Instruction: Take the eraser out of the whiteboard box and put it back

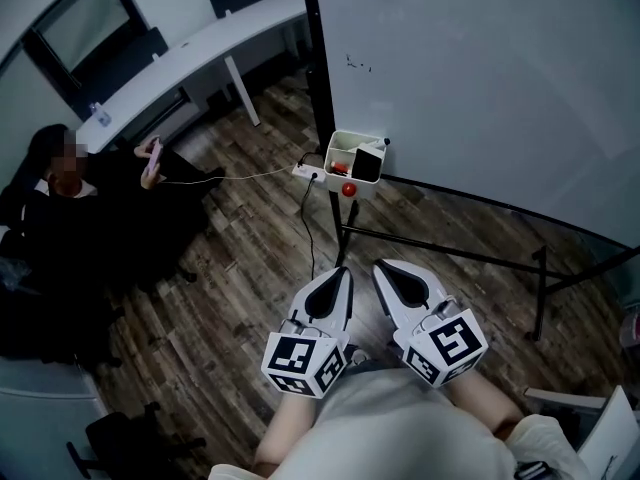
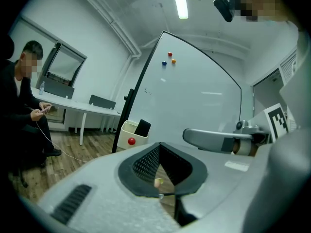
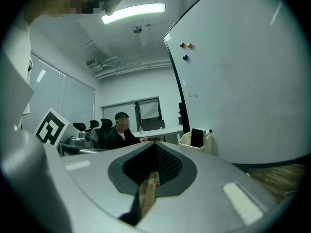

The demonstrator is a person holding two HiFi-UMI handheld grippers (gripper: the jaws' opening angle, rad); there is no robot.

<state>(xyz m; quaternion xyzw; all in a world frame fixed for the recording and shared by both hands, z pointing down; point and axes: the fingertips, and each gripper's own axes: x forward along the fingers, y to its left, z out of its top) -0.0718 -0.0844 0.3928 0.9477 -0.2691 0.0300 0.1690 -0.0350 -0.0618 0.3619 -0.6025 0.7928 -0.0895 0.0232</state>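
Wooden flooring (image 1: pixel 250 268) was seen below the whiteboard (image 1: pixel 480 88). The black eraser (image 1: pixel 369 165) was stood on end, long axis near upright, in the whiteboard box (image 1: pixel 340 138). The left claw (image 1: pixel 343 270) and right claw (image 1: pixel 383 265) were held closed and empty, well apart from it.

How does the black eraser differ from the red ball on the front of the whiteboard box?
The eraser is a flat black block, while the red ball is round. The eraser is clearly the larger of the two. The eraser stands upright inside the whiteboard box and pokes above its rim, while the red ball sits on the box's outer front wall. Both are at the same box.
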